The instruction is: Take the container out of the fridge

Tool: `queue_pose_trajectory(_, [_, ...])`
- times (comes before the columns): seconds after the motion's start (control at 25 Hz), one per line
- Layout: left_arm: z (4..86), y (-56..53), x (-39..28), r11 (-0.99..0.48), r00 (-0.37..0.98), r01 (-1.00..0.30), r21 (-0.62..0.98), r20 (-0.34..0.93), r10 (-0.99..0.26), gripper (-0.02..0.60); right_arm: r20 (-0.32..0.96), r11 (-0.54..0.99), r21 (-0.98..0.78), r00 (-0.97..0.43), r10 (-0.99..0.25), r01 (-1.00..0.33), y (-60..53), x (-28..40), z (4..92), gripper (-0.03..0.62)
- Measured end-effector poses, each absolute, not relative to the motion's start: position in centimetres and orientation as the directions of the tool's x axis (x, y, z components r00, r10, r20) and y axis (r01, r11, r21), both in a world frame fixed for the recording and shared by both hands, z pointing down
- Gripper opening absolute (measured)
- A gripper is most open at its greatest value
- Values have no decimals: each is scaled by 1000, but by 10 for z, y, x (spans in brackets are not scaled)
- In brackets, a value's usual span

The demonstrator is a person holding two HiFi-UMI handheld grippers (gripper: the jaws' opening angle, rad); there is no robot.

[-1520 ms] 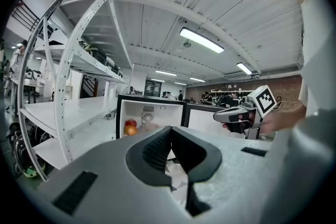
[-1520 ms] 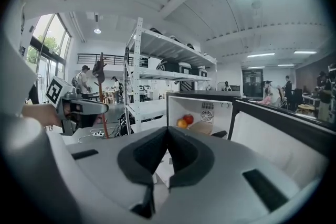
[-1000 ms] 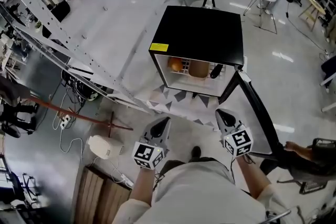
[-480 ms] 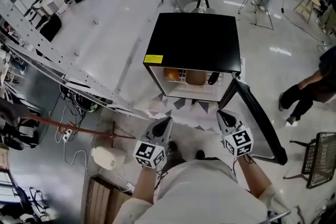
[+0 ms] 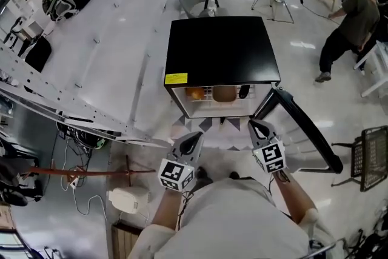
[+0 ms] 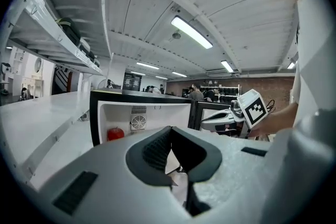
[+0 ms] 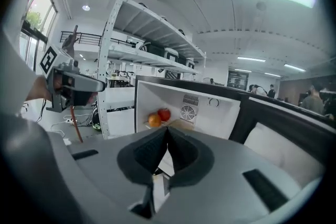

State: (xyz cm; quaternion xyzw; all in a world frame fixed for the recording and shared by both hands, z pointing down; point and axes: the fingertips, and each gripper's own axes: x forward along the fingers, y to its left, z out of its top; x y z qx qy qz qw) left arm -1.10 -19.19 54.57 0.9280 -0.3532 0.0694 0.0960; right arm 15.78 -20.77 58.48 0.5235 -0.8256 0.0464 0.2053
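Observation:
A black mini fridge (image 5: 223, 48) stands on the floor with its door (image 5: 305, 130) swung open to the right. On its shelf sit an orange fruit (image 5: 194, 93), a tan container (image 5: 224, 94) and a dark object (image 5: 244, 92). The right gripper view shows the orange (image 7: 154, 120), a red apple (image 7: 164, 114) and a strip of the tan container (image 7: 182, 124) behind the jaws. My left gripper (image 5: 194, 137) and right gripper (image 5: 256, 125) hover side by side just in front of the opening. Both are shut and hold nothing.
A long white table (image 5: 103, 63) runs along the fridge's left side, with cables (image 5: 82, 137) beneath it. A person (image 5: 345, 21) stands at the far right near chairs. A wire basket (image 5: 371, 158) sits right of the door. A white appliance (image 5: 128, 198) lies on the floor at lower left.
The fridge has come closer and squarer in front of both grippers. The person at the right has walked away toward the back. Both grippers stay shut.

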Motion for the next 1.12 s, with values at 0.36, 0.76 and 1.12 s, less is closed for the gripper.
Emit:
queue_pose_trajectory(0.36, [556, -214, -33, -800, 811, -580, 153, 193, -552, 5, 445, 435, 355, -259, -857, -828, -244, 125, 598, 34])
queue_pose_trajectory(0.76, [565, -220, -53, -816, 836, -545, 193, 195, -513, 4, 520, 479, 573, -156, -839, -665, -283, 94, 644, 88])
queue_pose_trajectory(1.12, [569, -227, -66, -806, 835, -549, 219, 184, -519, 5, 565, 497, 659, -65, -822, -564, -322, 91, 690, 187])
